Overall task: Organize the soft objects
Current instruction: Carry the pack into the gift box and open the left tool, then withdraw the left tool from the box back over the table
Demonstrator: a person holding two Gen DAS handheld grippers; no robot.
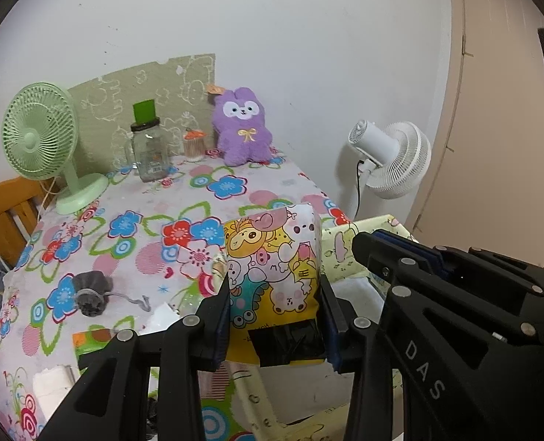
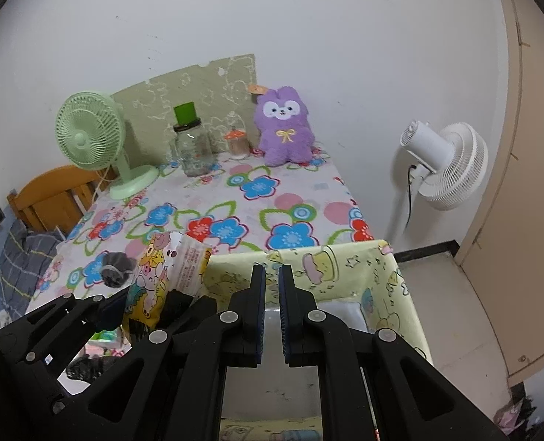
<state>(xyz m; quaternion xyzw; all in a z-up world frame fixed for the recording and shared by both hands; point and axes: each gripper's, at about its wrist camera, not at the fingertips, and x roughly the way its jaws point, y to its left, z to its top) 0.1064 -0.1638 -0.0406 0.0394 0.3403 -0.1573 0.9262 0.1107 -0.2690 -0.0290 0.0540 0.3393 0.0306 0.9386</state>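
Observation:
My left gripper (image 1: pixel 275 294) is shut on a soft cartoon-print packet (image 1: pixel 272 268), held upright at the left rim of the yellow fabric storage box (image 1: pixel 345 242). The packet also shows in the right wrist view (image 2: pixel 158 275). My right gripper (image 2: pixel 271 283) is shut and empty, fingers nearly touching, over the open yellow box (image 2: pixel 345 268). A purple plush toy (image 1: pixel 243 126) sits at the far edge of the table, also seen in the right wrist view (image 2: pixel 285 126). A small grey drawstring pouch (image 1: pixel 90 290) lies on the floral tablecloth at the left.
A green desk fan (image 1: pixel 40 136), a glass jar with a green lid (image 1: pixel 149 147) and a small toothpick holder (image 1: pixel 194 145) stand at the back of the table. A white floor fan (image 1: pixel 393 158) stands right of the table. A wooden chair (image 1: pixel 0 213) is at the left.

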